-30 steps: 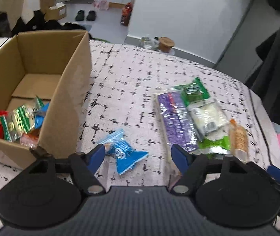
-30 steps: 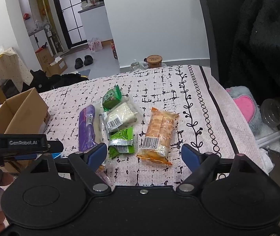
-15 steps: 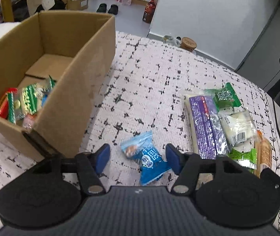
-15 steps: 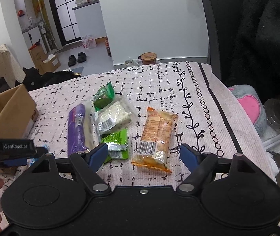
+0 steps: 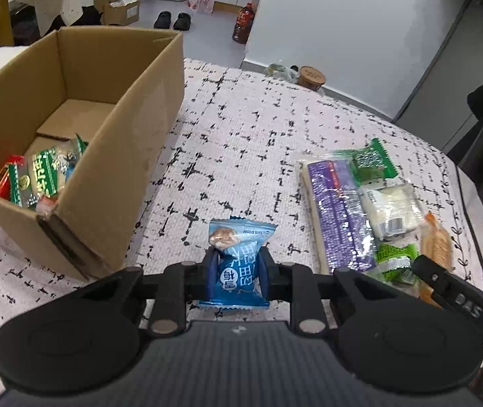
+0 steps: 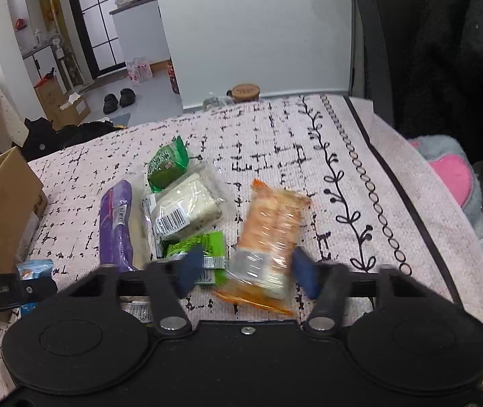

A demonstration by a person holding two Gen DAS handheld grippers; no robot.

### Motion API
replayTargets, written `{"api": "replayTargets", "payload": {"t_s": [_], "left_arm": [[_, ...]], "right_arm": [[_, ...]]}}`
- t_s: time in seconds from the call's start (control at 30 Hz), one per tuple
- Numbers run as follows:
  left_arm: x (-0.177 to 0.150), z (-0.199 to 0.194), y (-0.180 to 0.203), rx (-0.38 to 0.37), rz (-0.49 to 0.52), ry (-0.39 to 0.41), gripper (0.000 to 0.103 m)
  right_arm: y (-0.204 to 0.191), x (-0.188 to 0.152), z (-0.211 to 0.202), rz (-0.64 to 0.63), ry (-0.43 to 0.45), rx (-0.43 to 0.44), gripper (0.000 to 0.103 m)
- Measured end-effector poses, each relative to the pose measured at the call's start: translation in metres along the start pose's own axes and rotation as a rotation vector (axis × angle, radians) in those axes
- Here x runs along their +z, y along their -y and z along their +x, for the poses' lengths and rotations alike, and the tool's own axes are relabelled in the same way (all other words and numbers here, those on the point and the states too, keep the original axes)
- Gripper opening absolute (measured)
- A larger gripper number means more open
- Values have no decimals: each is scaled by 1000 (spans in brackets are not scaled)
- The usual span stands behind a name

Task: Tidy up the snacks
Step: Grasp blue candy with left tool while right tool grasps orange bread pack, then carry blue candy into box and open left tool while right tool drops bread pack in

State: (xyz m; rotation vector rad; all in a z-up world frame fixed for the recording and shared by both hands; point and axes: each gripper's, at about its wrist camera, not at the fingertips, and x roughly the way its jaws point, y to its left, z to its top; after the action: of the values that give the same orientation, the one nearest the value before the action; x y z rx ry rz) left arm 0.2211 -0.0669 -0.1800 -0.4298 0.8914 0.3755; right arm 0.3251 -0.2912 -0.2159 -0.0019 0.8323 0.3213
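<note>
Snacks: we've got the left gripper (image 5: 234,268) squeezed onto the blue candy packet (image 5: 238,264), cardboard box (image 5: 112,156) at its 10 o'clock. Right gripper (image 6: 246,271) has just snapped in on the orange cracker pack (image 6: 268,234), 6 o'clock on the cloth (image 6: 275,135).

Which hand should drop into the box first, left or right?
Left. The left gripper, whose fingers have just been closing, pinches the blue candy packet right beside the cardboard box. The right gripper has just been closing on the orange cracker pack, farther from the box.
</note>
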Motion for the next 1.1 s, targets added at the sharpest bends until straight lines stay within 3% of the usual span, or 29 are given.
{"api": "replayTargets", "payload": {"t_s": [0.5, 1.1], "left_arm": [[11, -34, -1, -56, 33, 70, 23], [48, -82, -23, -106, 63, 194, 23]], "right_arm": [[-4, 1, -26, 53, 37, -20, 34], [-74, 42, -62, -27, 160, 108, 34]]}}
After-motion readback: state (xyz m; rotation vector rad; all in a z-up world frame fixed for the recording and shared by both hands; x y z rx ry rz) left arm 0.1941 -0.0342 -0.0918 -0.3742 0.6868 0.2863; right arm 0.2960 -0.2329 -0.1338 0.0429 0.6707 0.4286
